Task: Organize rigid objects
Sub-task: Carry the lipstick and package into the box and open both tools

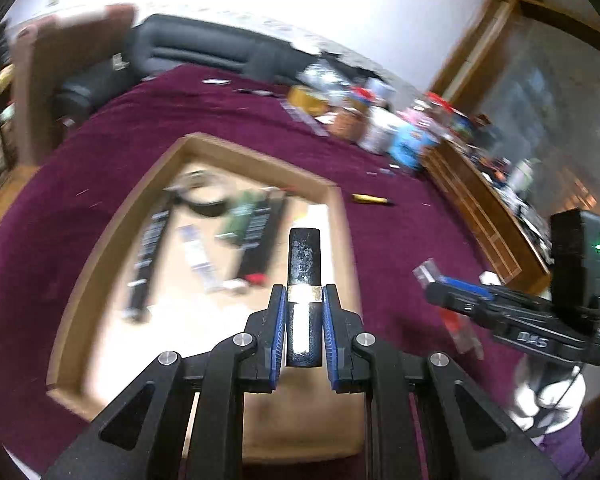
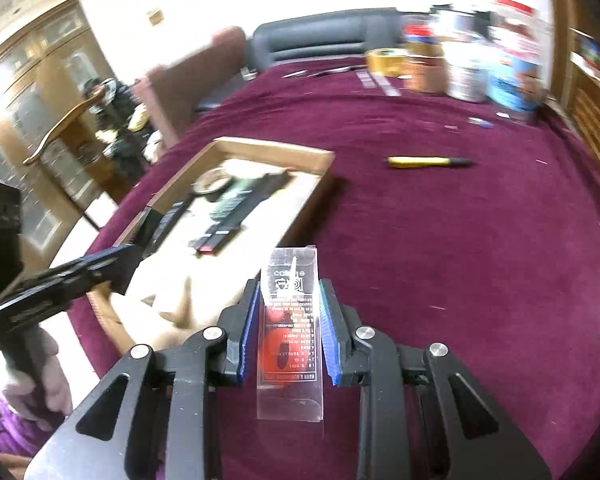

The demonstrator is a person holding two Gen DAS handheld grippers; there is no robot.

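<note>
Above the wooden tray (image 1: 100, 248), both tongs carried items toward storage.
Left tongs (image 1: 303, 300) clamped a black tube (image 1: 304, 256); right tongs (image 2: 288, 312) clamped a clear package (image 2: 290, 320); next, lowering and release.

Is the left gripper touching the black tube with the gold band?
Touching. In the left wrist view, the left gripper has both blue pads pressed against the sides of the black tube, no gap visible, holding it above the wooden tray.

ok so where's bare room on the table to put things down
Free: the maroon cloth between the wooden tray and the yellow marker, and the tray's pale near end. Crowded: the tray's far half with the remotes, and the jars along the far edge.
</note>
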